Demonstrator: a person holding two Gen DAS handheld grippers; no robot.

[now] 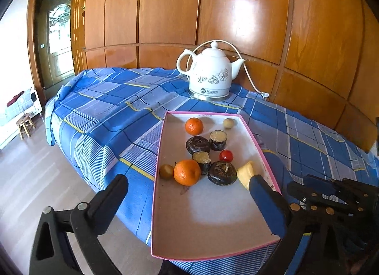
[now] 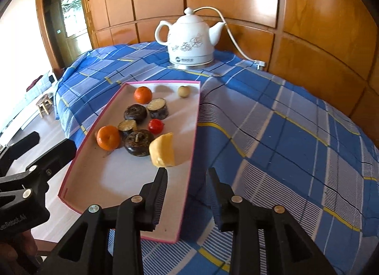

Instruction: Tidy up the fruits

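A pink-rimmed white tray (image 1: pixel 158 156) (image 2: pixel 191 137) lies on the blue plaid cloth. It holds two oranges (image 1: pixel 186 172) (image 2: pixel 108 137), dark round fruits (image 1: pixel 222 172) (image 2: pixel 139 143), cut dark-skinned pieces (image 1: pixel 218 140), a red cherry tomato (image 1: pixel 226 155) (image 2: pixel 156 125), a small pale fruit (image 1: pixel 228 123) (image 2: pixel 183 91), a small yellowish fruit (image 1: pixel 166 171) and a yellow piece (image 1: pixel 246 172) (image 2: pixel 163 150). My left gripper (image 1: pixel 189 192) is open, its fingers straddling the tray's near part. My right gripper (image 2: pixel 187 178) is open and empty, just short of the yellow piece, over the tray's right rim.
A white electric kettle (image 1: pixel 209 73) (image 2: pixel 189 42) with its cord stands behind the tray against the wooden panel wall. The table edge drops off to the left to a pale floor with a small wooden stool (image 1: pixel 24 124).
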